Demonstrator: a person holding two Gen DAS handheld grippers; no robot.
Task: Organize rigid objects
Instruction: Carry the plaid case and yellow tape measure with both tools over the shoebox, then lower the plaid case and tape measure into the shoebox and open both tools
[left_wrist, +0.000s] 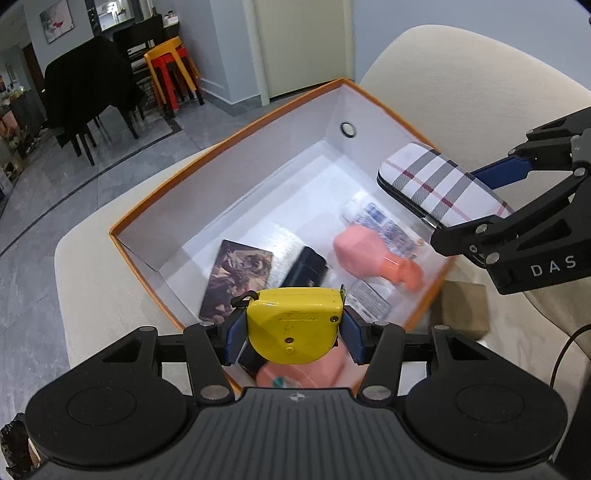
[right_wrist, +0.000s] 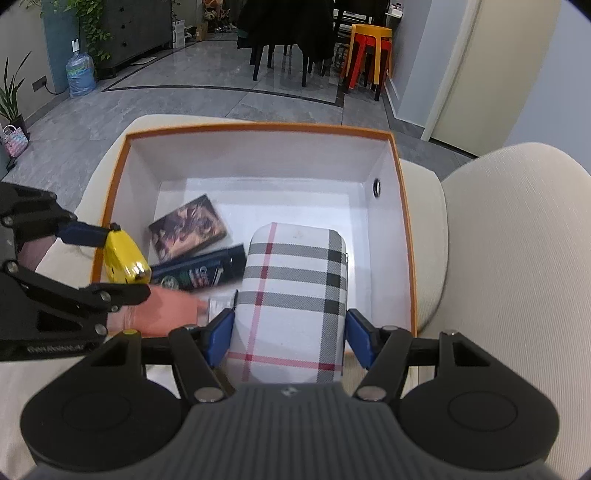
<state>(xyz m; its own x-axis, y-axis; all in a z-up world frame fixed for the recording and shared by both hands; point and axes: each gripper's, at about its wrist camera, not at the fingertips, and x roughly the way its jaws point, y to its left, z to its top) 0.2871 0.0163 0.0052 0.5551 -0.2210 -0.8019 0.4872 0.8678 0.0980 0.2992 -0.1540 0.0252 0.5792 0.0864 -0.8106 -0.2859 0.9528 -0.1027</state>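
Observation:
An orange box with a white inside (left_wrist: 236, 192) (right_wrist: 258, 162) sits on a cream cushion. My left gripper (left_wrist: 293, 332) (right_wrist: 110, 254) is shut on a yellow tape measure (left_wrist: 293, 325) (right_wrist: 123, 260), held over the box's near-left edge. My right gripper (right_wrist: 290, 332) (left_wrist: 491, 192) is shut on a plaid glasses case (right_wrist: 295, 299) (left_wrist: 439, 184), held above the box's right side. Inside lie a patterned card box (left_wrist: 236, 280) (right_wrist: 188, 225), a dark flat box (right_wrist: 203, 271) (left_wrist: 304, 267) and a pink bottle (left_wrist: 373, 254) (right_wrist: 162, 310).
Printed packets (left_wrist: 384, 225) lie under the pink bottle. A brown block (left_wrist: 461, 306) sits outside the box on the cushion. A cream backrest (right_wrist: 517, 229) rises to the right. Beyond are grey floor, black chairs (right_wrist: 288, 33) and orange-red stools (right_wrist: 369, 51).

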